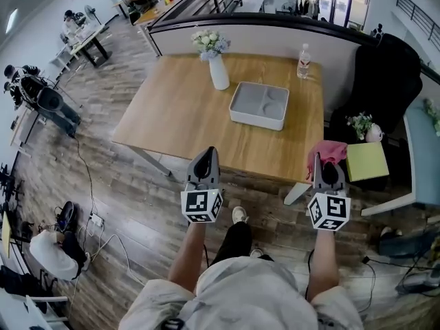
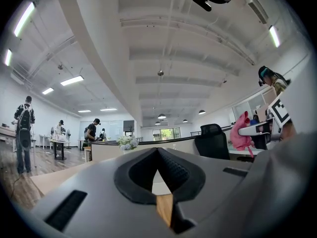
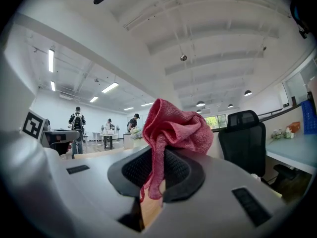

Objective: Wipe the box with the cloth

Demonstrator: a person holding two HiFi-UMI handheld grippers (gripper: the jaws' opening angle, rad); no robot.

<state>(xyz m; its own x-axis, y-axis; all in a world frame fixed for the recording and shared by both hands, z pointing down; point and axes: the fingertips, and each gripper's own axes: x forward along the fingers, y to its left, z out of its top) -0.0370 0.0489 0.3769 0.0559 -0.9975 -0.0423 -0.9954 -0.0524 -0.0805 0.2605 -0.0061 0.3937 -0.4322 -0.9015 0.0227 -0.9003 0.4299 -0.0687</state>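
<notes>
A shallow light-grey box [image 1: 258,105] lies on the wooden table [image 1: 172,122], right of centre. Both grippers hover at the table's near edge, well short of the box. My right gripper [image 1: 324,165] is shut on a pink-red cloth [image 1: 328,150]. In the right gripper view the cloth [image 3: 174,127] bunches up above the closed jaws of my right gripper [image 3: 156,157]. My left gripper [image 1: 205,162] sits to the left of it. In its own view the left gripper [image 2: 157,152] has its jaws closed tip to tip with nothing between them, and the cloth [image 2: 242,133] shows far right.
A white vase of flowers [image 1: 218,67] stands left of the box and a water bottle [image 1: 303,61] at the table's far right. A black office chair [image 1: 385,74], a small potted plant [image 1: 362,124] and a yellow-green stool [image 1: 366,161] crowd the right side. Cables [image 1: 96,212] trail on the floor.
</notes>
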